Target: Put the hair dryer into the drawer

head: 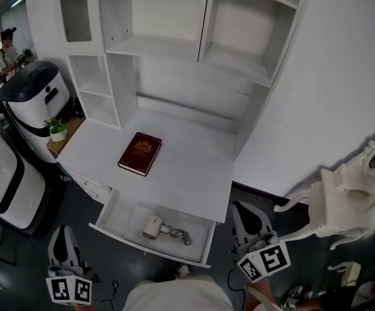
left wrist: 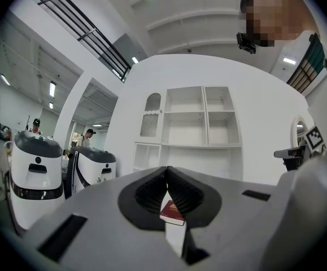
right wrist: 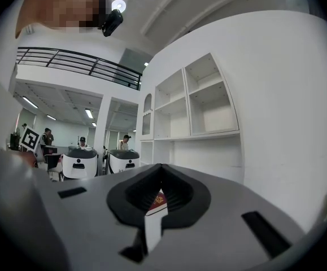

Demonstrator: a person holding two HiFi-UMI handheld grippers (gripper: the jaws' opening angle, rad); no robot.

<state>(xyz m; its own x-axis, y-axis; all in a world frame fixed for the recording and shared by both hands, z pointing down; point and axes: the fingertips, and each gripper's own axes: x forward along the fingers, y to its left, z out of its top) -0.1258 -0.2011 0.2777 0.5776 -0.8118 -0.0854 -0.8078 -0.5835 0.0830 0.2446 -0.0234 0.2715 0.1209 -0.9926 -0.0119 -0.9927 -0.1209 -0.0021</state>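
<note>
The hair dryer [head: 155, 227] lies inside the open drawer [head: 125, 216], with its cord [head: 178, 234] bunched at its side, so the placing itself looks complete. Both claws hang short of the drawer's front, likely to keep clear of it. The left gripper [head: 63, 235] is off the drawer's left corner and the right gripper [head: 242, 209] off its right, each with jaws pressed together on nothing. A red book [head: 140, 153] rests on the desk [head: 193, 173] just behind the drawer, apparently no part of the job.
</note>
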